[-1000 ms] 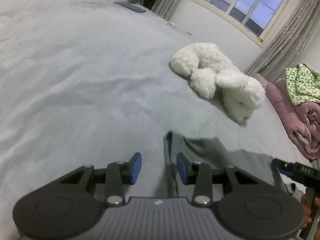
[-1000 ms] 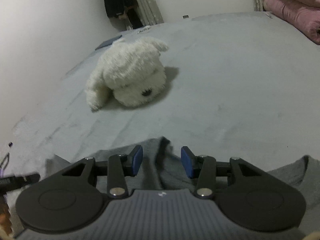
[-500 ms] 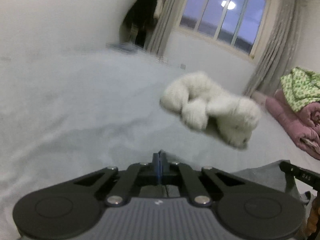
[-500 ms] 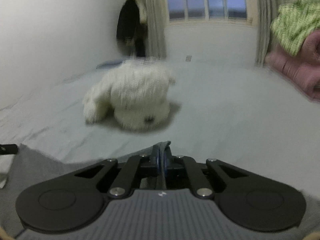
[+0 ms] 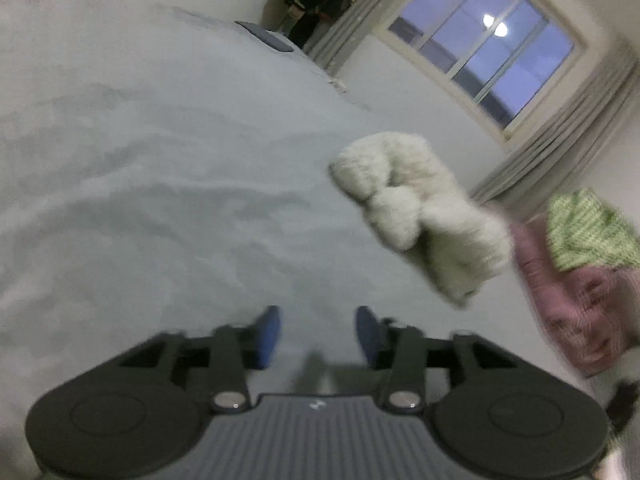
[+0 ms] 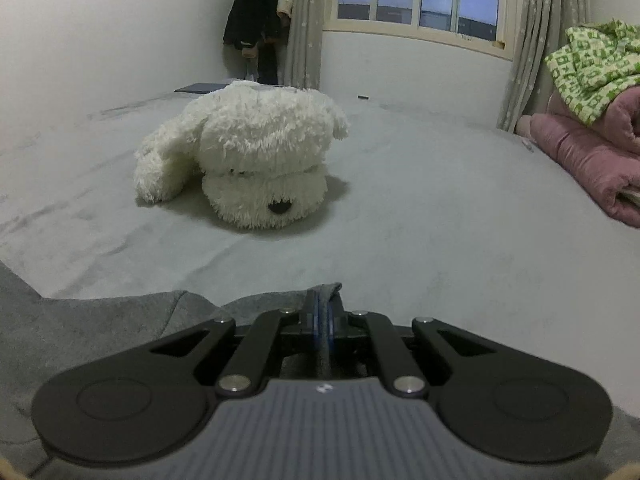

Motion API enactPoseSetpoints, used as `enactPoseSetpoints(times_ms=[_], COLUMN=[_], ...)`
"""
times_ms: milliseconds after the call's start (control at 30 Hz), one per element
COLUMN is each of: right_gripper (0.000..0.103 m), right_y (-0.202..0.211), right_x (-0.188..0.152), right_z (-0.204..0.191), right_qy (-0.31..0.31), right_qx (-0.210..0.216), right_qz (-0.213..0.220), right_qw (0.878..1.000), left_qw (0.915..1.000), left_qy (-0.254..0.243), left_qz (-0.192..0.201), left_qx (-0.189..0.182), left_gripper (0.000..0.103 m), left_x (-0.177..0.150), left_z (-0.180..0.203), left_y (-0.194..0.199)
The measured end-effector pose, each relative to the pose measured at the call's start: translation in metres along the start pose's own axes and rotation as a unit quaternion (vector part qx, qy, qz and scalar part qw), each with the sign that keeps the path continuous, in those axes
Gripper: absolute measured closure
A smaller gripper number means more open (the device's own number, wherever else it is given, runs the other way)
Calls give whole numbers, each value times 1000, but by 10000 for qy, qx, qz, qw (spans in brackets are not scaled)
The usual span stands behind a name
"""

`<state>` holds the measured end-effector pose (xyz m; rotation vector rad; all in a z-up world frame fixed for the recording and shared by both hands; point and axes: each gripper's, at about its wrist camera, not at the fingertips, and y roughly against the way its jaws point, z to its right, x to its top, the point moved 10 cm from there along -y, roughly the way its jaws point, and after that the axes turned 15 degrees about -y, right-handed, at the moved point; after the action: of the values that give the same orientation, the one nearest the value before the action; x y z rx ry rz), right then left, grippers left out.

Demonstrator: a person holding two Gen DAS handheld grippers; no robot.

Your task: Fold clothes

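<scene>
A grey garment [image 6: 100,332] lies on the pale grey bed, spreading left and under my right gripper [image 6: 324,316]. That gripper is shut on a pinched fold of the grey cloth, which pokes up between its blue pads. In the blurred left wrist view my left gripper [image 5: 316,336] stands open above the bed, blue pads apart. Only a small grey tip of the garment [image 5: 316,368] shows low between its fingers, close to the gripper body.
A white plush dog [image 6: 248,152] lies on the bed ahead, also the plush dog [image 5: 416,216] in the left view. Pink bedding [image 6: 588,160] with a green patterned blanket [image 6: 592,64] is stacked at the right. A dark flat item [image 5: 264,36] lies far back.
Both grippers shut on the grey garment half a second ago. Since then the left gripper has opened and let the cloth go; the right stays shut on it and has moved forward towards the plush dog.
</scene>
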<state>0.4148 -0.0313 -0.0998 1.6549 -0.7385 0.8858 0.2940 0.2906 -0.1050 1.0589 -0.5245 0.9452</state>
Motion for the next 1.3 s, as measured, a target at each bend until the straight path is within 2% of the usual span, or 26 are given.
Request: enactPoseSetpoints(times_ms=[100,233,333,467,533,567,633,667,733,833,967,1133,1167,1233,1267,1300], right_gripper=[97,96,95,95,95,95,94,94,94,96,97,97,91,82,68,59], right_y=[0,0,5,9,10,10,9,8,8,11,8,5,6,8,10,12], right_x=[-2,-3,-1,0,-1,-1,-3,-4,-4,-3,-7,-14,-13,-11,-9,-7], right_z=[-2,-3,-1,-2,-2,-2,-2,-2,-3,-5,-5,-7,-7,-6,-2,1], right_qy=[91,76,-39,-99,-82,-81,-88,-96,-108,-119,-174,-8,-3,-13,-92,-170], right_qx=[-34,-7,100,184,194,194,193,199,212,226,147,79,98,135,154,174], right_qz=[-46,-176,-254,-346,-404,-442,-518,-555,-549,-496,-637,-808,-827,-864,-870,-875], right_qw=[9999,9998,9996,9992,9990,9988,9984,9982,9982,9984,9977,9967,9965,9962,9961,9959], left_qw=[9997,9960,9911,9885,9867,9857,9836,9825,9805,9797,9744,9670,9653,9620,9620,9667], left_qy=[-53,-594,-1022,-922,-1030,-1084,-1191,-1245,-1361,-1618,-1822,-2077,-2127,-2228,-2232,-2105], left_qz=[-198,-670,-844,-1034,-1109,-1147,-1222,-1259,-1302,-1095,-1240,-1420,-1456,-1527,-1525,-1417], left_qx=[-136,54,-82,-604,-595,-590,-581,-577,-558,-453,-435,-412,-407,-397,-380,-330], left_gripper=[51,51,51,51,52,55,92,99,99,100,100,96,91,72,54,46], left_x=[-1,-13,-24,-38,-46,-49,-56,-60,-65,-59,-64,-69,-70,-72,-71,-65], left_z=[9,26,40,51,56,58,62,64,67,68,65,61,60,59,57,53], left_y=[8,18,34,42,38,36,31,29,27,47,51,55,56,58,58,57])
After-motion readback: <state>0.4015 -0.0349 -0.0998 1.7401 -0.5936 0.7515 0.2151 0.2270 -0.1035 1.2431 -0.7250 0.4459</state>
